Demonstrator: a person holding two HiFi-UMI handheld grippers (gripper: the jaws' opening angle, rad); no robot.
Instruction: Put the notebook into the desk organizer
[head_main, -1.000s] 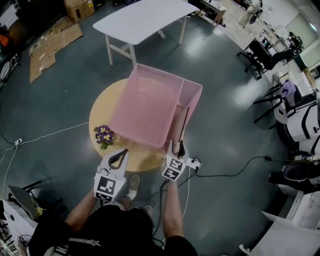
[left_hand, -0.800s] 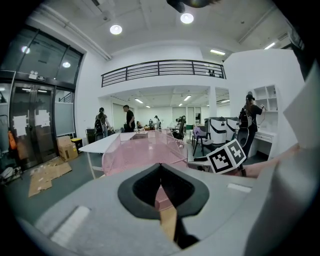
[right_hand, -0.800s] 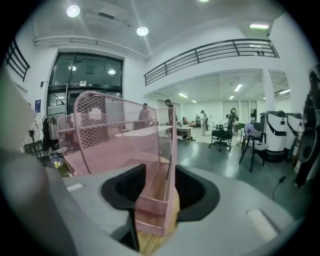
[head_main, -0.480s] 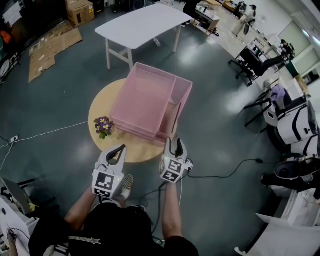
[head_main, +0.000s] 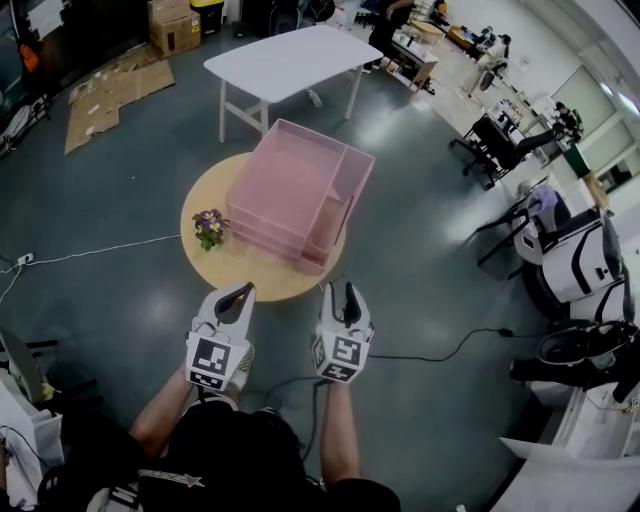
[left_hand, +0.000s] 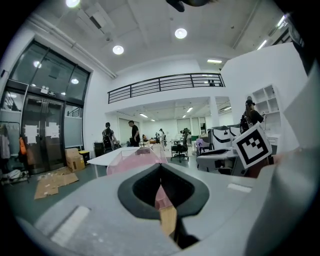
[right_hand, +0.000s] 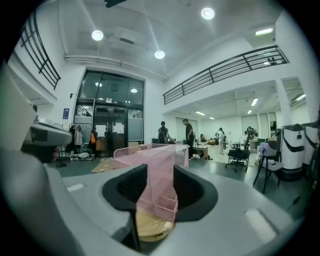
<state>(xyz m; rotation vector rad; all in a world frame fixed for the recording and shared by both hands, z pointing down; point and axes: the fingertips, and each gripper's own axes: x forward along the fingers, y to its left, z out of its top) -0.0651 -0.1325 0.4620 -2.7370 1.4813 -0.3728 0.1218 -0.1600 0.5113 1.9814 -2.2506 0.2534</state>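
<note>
A pink see-through desk organizer (head_main: 295, 190) stands on a round wooden table (head_main: 225, 272); it also shows ahead in the left gripper view (left_hand: 135, 157) and the right gripper view (right_hand: 156, 162). I cannot make out the notebook; the narrow right-hand compartment (head_main: 345, 205) is too small to read. My left gripper (head_main: 238, 296) hangs off the table's near edge, jaws shut and empty (left_hand: 160, 167). My right gripper (head_main: 337, 293) is beside it, also short of the table, jaws apart and closing with nothing between them (right_hand: 160, 175).
A small pot of purple flowers (head_main: 209, 227) sits on the table's left. A white table (head_main: 290, 55) stands behind, flattened cardboard (head_main: 110, 95) lies at the far left, cables (head_main: 430, 355) cross the floor, and office chairs (head_main: 490, 140) crowd the right.
Both grippers have drawn back from the organizer toward me. The right one has left the organizer's near right corner and now hangs off the table edge.
</note>
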